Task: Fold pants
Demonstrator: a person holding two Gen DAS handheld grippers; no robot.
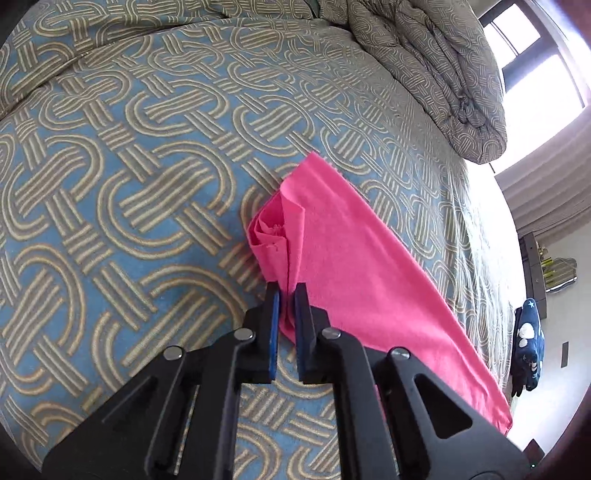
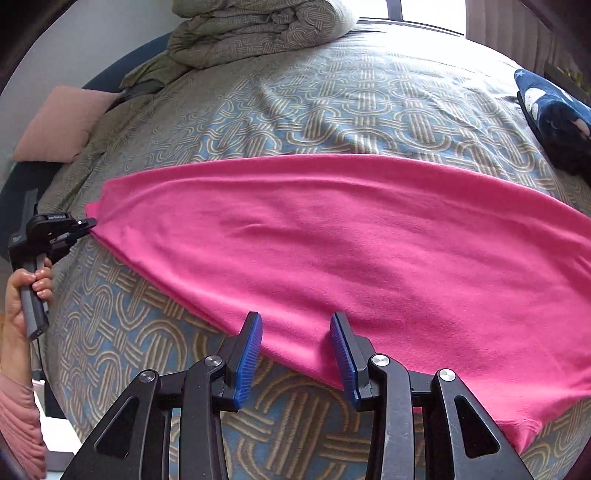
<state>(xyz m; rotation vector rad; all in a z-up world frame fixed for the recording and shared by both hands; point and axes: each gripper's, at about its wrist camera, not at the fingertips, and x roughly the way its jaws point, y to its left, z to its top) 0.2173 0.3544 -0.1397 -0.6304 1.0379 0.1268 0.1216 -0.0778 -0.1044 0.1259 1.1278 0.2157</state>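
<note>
Bright pink pants [image 2: 332,236] lie lengthwise across the patterned bed, folded leg on leg. My left gripper [image 1: 286,291] is shut on the narrow hem end of the pants [image 1: 351,266], which bunches just beyond the blue pads. In the right wrist view that left gripper [image 2: 86,225] shows at the far left, pinching the tip of the fabric. My right gripper [image 2: 295,325] is open, its blue pads [image 2: 249,362] astride the near edge of the pants at mid-length, with nothing held.
The blue and tan patterned bedspread [image 1: 129,184] covers the bed. A folded matching duvet [image 2: 255,29] lies at the far end. A pink pillow [image 2: 59,125] lies at the left, a navy star-print cloth [image 2: 554,110] at the right edge. A bright window [image 1: 535,66] is beyond.
</note>
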